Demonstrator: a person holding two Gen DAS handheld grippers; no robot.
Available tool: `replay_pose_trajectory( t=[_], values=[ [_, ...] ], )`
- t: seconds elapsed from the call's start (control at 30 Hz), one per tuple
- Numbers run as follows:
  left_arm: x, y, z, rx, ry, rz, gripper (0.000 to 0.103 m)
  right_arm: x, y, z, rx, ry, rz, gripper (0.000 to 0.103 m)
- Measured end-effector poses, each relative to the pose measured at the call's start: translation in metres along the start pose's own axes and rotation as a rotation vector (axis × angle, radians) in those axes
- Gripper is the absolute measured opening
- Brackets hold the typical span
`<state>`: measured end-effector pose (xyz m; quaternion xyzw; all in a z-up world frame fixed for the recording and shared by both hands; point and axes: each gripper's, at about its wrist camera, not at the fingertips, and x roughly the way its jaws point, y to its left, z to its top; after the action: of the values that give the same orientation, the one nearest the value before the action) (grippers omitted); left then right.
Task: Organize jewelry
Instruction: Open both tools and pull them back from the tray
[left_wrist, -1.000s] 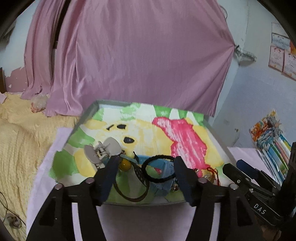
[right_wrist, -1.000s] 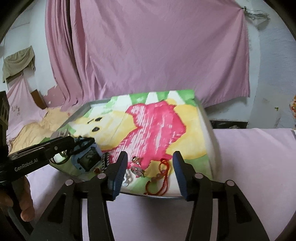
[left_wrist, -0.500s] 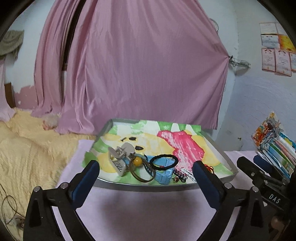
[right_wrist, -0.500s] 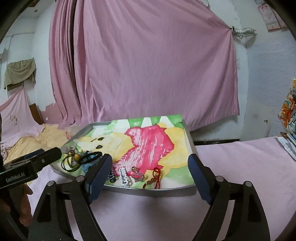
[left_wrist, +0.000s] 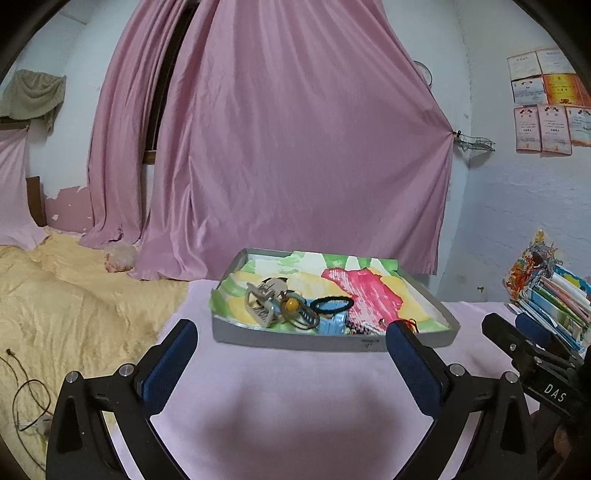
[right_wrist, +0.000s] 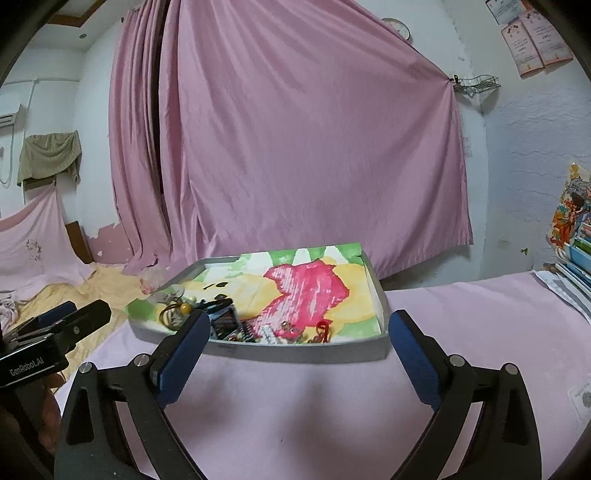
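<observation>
A grey tray lined with a bright cartoon cloth sits on the pink table; it also shows in the right wrist view. In it lie a grey hair claw, a black hair tie, a blue watch, a yellow bead piece and a red cord bracelet. My left gripper is open and empty, back from the tray's near wall. My right gripper is open and empty, also short of the tray.
A pink curtain hangs behind the tray. A yellow blanket lies to the left with a cable on it. Stacked books stand at the right. The pink tablecloth spreads in front of the tray.
Both grippers opened wide and drew back from the tray, away from the jewelry they were over. The tray now looks smaller and farther off.
</observation>
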<state>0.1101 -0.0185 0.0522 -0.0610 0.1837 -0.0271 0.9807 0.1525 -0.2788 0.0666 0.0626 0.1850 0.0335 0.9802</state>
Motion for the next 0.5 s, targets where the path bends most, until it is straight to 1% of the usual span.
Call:
replay_pose_trajectory(
  t=[0.27, 0.5],
  values=[
    [-0.04, 0.006, -0.007, 0.008, -0.005, 0.011, 0.102, -0.043, 0.003, -0.015, 0.005, -0.036, -0.001, 0.095],
    [-0.077, 0.011, -0.028, 0.011, -0.025, 0.028, 0.102, -0.083, 0.011, -0.023, -0.017, -0.054, 0.008, 0.095]
  ],
)
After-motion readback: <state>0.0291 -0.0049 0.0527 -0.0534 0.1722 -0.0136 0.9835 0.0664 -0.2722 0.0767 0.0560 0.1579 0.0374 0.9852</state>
